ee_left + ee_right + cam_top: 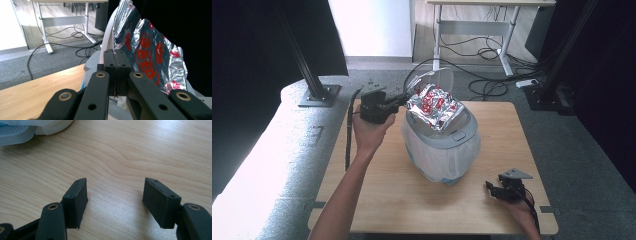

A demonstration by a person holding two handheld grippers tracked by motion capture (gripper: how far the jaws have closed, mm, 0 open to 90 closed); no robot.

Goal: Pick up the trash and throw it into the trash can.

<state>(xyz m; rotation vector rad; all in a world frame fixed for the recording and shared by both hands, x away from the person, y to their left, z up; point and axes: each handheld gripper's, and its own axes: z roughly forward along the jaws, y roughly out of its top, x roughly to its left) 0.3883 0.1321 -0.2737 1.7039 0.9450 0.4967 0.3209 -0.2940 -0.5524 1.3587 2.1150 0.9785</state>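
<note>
Foil bag (434,106): atop the bin (443,150), counter (387,190) centre.
Left hand-held gripper (401,101): jaws clamped on the bag's edge, bag at its 3 o'clock; nearer hand.
Right hand-held gripper (490,189): jaws apart, idle at 5 o'clock.

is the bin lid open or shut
Open. The white lid stands up behind the bin, and the foil wrapper pinched by the left claw sits in its mouth.
</note>
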